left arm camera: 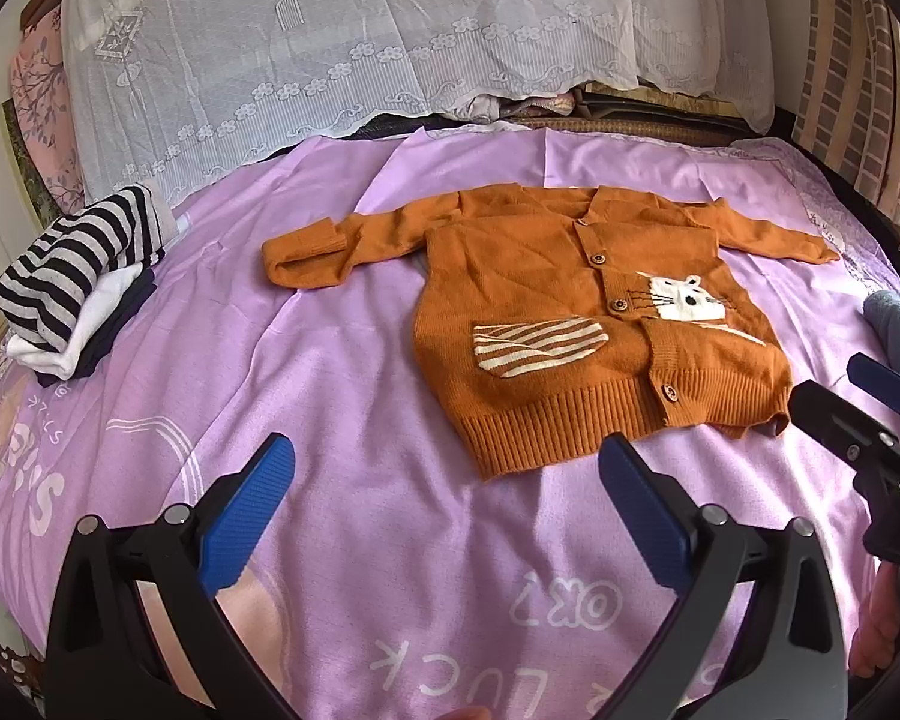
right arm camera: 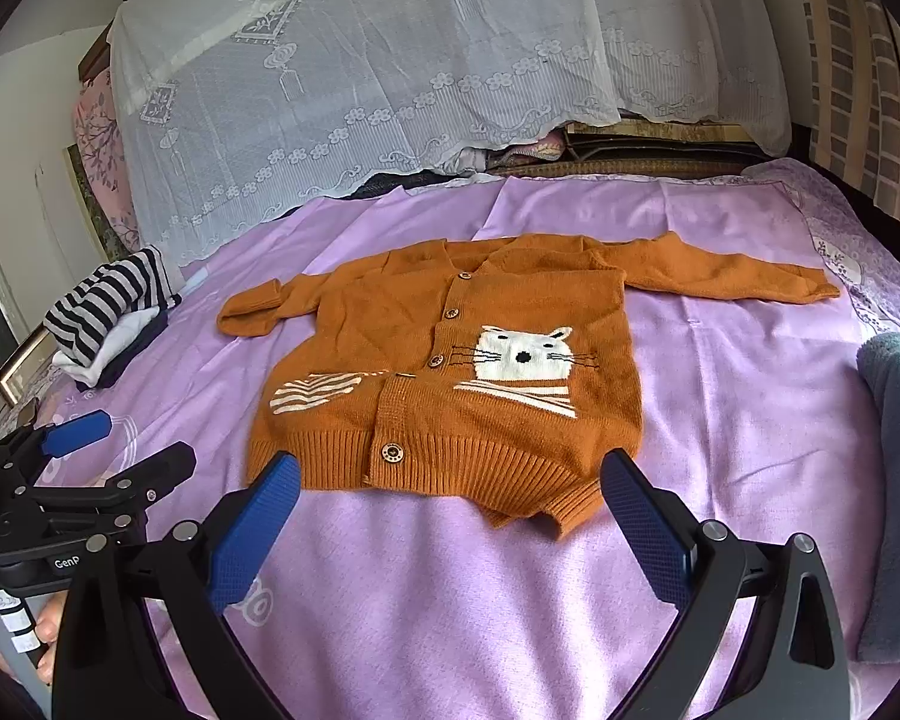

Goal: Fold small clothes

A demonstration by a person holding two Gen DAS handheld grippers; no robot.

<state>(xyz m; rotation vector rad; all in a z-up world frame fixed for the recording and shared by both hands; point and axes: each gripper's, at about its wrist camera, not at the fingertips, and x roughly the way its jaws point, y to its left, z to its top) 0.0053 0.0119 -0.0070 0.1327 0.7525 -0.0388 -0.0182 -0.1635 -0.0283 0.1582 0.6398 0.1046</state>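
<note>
A purple bedsheet is covering the bed, and a white lace cloth is hanging behind it. The orange cardigan is lying flat and face up in the middle of the sheet, both sleeves spreading out to the sides. A pile of folded clothes is sitting at the far left, well apart from the cardigan. At the right edge something grey-blue is lying, maybe a towel. The left gripper and the right gripper are hovering near the hem, fingers wide apart, holding nothing.
</note>
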